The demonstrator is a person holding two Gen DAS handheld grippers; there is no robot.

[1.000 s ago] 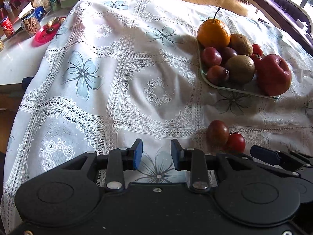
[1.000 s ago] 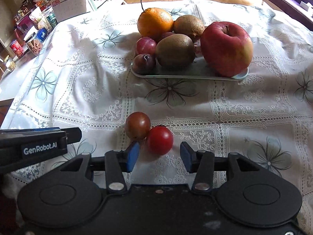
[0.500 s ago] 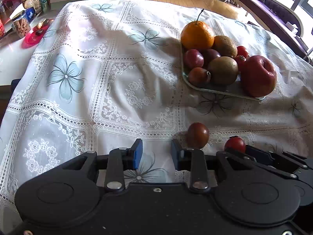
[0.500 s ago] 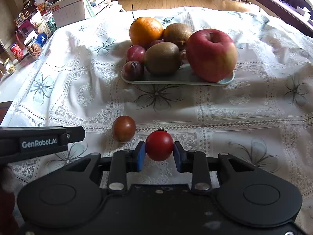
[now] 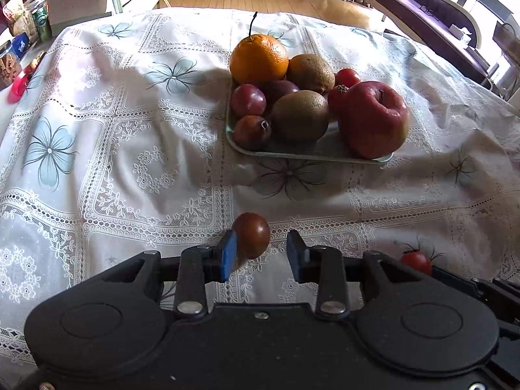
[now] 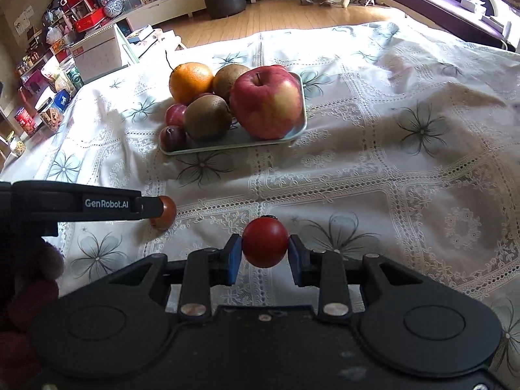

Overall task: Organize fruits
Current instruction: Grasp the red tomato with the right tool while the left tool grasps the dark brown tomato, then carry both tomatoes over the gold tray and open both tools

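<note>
1. the right gripper (image 6: 265,256) pinches a small round red tomato (image 6: 265,242) between its blue pads, lifted clear of the white lace tablecloth (image 6: 390,169).
2. the left gripper (image 5: 258,255) is spread around a dark brownish-red plum-like fruit (image 5: 252,239) on the cloth; the left pad looks to be touching it, the right pad stands apart.
3. the pale green rectangular tray (image 5: 292,154) lies well beyond, crowded with an orange (image 5: 259,58), kiwis, plums and a large red apple (image 5: 373,118).
4. risk: closing off-centre could nudge the round fruit and set it rolling away.
5. risk: the tray has little bare room; a tomato set on the heap may roll off or dislodge others.
6. squeezing hard could bruise the soft tomato.
</note>
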